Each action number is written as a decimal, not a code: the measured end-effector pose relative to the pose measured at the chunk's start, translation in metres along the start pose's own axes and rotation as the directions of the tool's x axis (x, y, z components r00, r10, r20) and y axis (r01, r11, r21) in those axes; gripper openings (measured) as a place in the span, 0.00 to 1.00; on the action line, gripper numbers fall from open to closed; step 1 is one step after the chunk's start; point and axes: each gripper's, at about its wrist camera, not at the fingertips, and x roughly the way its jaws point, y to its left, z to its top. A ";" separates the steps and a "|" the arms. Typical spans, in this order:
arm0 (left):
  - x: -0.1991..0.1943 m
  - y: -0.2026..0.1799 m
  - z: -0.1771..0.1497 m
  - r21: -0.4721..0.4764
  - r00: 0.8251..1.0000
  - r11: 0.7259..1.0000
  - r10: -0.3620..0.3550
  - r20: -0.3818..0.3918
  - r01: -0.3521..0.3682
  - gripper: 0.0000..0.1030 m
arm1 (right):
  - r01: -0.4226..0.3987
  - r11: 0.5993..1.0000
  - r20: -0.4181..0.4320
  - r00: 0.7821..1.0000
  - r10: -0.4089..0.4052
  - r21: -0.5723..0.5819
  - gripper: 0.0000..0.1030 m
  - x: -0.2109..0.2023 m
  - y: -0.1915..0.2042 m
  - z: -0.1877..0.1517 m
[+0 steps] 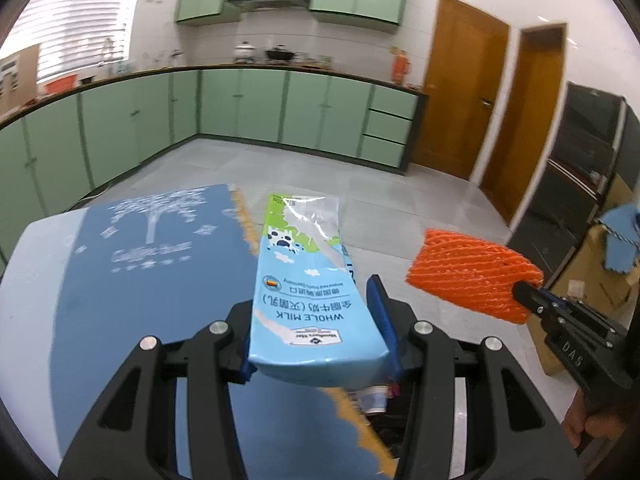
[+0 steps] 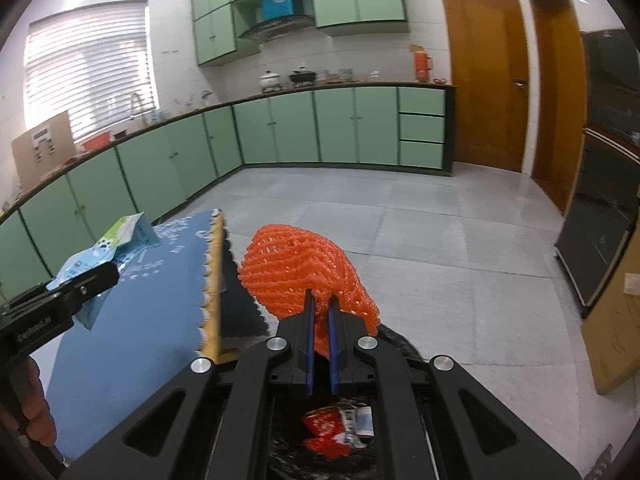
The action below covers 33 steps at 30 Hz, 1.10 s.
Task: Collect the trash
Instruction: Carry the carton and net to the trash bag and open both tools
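My left gripper [image 1: 316, 316] is shut on a flattened blue whole-milk carton [image 1: 308, 280] and holds it in the air above the table's right edge; the carton also shows in the right wrist view [image 2: 104, 252]. My right gripper [image 2: 320, 312] is shut on an orange foam fruit net [image 2: 304, 268], also seen in the left wrist view [image 1: 472, 272]. Below the right gripper lies a black trash bag [image 2: 288, 432] holding a red wrapper [image 2: 324, 428] and other scraps. A paper cup [image 1: 374, 398] shows under the carton in the bag.
A table with a blue scalloped cloth [image 1: 152, 264] stands to the left of the bag. Green kitchen cabinets [image 2: 280, 128] line the far walls across a grey tiled floor. Cardboard boxes [image 2: 616, 336] and a dark cabinet [image 2: 600, 216] stand at the right.
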 end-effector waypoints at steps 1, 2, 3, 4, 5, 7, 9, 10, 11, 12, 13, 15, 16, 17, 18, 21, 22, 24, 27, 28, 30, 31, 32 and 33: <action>0.003 -0.006 0.000 0.009 1.000 1.000 -0.010 -0.001 0.010 0.44 | 0.010 1.000 0.000 1.000 -0.010 0.008 0.06 -0.001 -0.006 -0.001; 0.008 -0.014 0.000 0.020 1.000 0.999 -0.026 -0.005 0.026 0.44 | 0.018 1.000 0.000 1.000 -0.018 0.013 0.06 -0.002 -0.010 -0.002; 0.013 -0.022 0.000 0.029 0.999 0.999 -0.042 -0.011 0.042 0.44 | 0.028 0.999 -0.001 1.000 -0.028 0.020 0.06 -0.004 -0.016 -0.004; 0.019 -0.029 0.000 0.038 0.998 0.998 -0.054 -0.018 0.054 0.44 | 0.040 0.999 -0.003 0.999 -0.040 0.028 0.06 -0.005 -0.022 -0.006; 0.024 -0.035 -0.001 0.046 0.998 0.997 -0.064 -0.024 0.065 0.44 | 0.049 0.998 -0.006 0.999 -0.048 0.033 0.06 -0.006 -0.027 -0.007; 0.034 -0.045 -0.005 0.061 0.996 0.994 -0.084 -0.038 0.086 0.44 | 0.064 0.997 -0.015 0.998 -0.064 0.038 0.06 -0.004 -0.035 -0.011; 0.047 -0.056 -0.010 0.077 0.993 0.991 -0.103 -0.056 0.107 0.44 | 0.079 0.996 -0.026 0.997 -0.078 0.041 0.06 -0.001 -0.042 -0.015; 0.053 -0.060 -0.013 0.084 0.992 0.990 -0.107 -0.066 0.112 0.44 | 0.087 0.995 -0.034 0.996 -0.085 0.044 0.06 0.001 -0.045 -0.018; 0.058 -0.060 -0.016 0.088 0.991 0.989 -0.112 -0.076 0.119 0.44 | 0.093 0.995 -0.042 0.995 -0.091 0.047 0.06 0.004 -0.048 -0.021; 0.066 -0.063 -0.020 0.091 0.989 0.988 -0.115 -0.090 0.123 0.44 | 0.099 0.994 -0.049 0.994 -0.096 0.051 0.06 0.004 -0.051 -0.023; 0.072 -0.064 -0.021 0.092 0.988 0.988 -0.115 -0.101 0.124 0.44 | 0.104 0.993 -0.058 0.993 -0.101 0.055 0.06 0.007 -0.052 -0.026; 0.086 -0.066 -0.028 0.088 0.984 0.988 -0.117 -0.133 0.129 0.44 | 0.113 0.991 -0.074 0.991 -0.108 0.067 0.06 0.013 -0.057 -0.031; 0.091 -0.067 -0.029 0.086 0.983 0.988 -0.115 -0.143 0.128 0.44 | 0.118 0.990 -0.083 0.990 -0.112 0.072 0.06 0.016 -0.059 -0.034; 0.097 -0.067 -0.031 0.085 0.981 0.988 -0.114 -0.155 0.128 0.44 | 0.123 0.990 -0.092 0.989 -0.116 0.076 0.06 0.020 -0.062 -0.037; 0.100 -0.067 -0.032 0.086 0.980 0.988 -0.114 -0.163 0.129 0.44 | 0.126 0.989 -0.100 0.988 -0.118 0.079 0.06 0.024 -0.061 -0.037; 0.114 -0.068 -0.035 0.096 0.977 0.988 -0.105 -0.187 0.124 0.44 | 0.135 0.987 -0.123 0.985 -0.123 0.090 0.06 0.035 -0.065 -0.042; 0.117 -0.068 -0.035 0.096 0.976 0.988 -0.104 -0.194 0.124 0.44 | 0.137 0.986 -0.130 0.984 -0.124 0.093 0.06 0.039 -0.066 -0.042; 0.124 -0.069 -0.035 0.099 0.973 0.987 -0.103 -0.208 0.126 0.45 | 0.138 0.986 -0.142 0.982 -0.123 0.097 0.06 0.046 -0.066 -0.045; 0.129 -0.069 -0.036 0.104 0.970 0.987 -0.099 -0.223 0.125 0.46 | 0.139 0.986 -0.157 0.980 -0.123 0.094 0.06 0.054 -0.066 -0.047; 0.129 -0.070 -0.036 0.104 0.970 0.987 -0.097 -0.225 0.123 0.46 | 0.139 0.986 -0.164 0.979 -0.123 0.092 0.08 0.057 -0.065 -0.047; 0.129 -0.069 -0.036 0.100 0.969 0.987 -0.097 -0.226 0.122 0.47 | 0.142 0.986 -0.172 0.977 -0.125 0.087 0.10 0.060 -0.062 -0.048; 0.129 -0.068 -0.035 0.099 0.970 0.988 -0.096 -0.223 0.121 0.47 | 0.140 0.986 -0.172 0.977 -0.124 0.087 0.11 0.061 -0.062 -0.049; 0.128 -0.067 -0.034 0.099 0.971 0.988 -0.097 -0.219 0.121 0.50 | 0.140 0.986 -0.173 0.977 -0.123 0.087 0.13 0.061 -0.062 -0.049; 0.127 -0.066 -0.033 0.099 0.972 0.988 -0.095 -0.215 0.119 0.51 | 0.140 0.986 -0.173 0.977 -0.124 0.085 0.19 0.061 -0.061 -0.049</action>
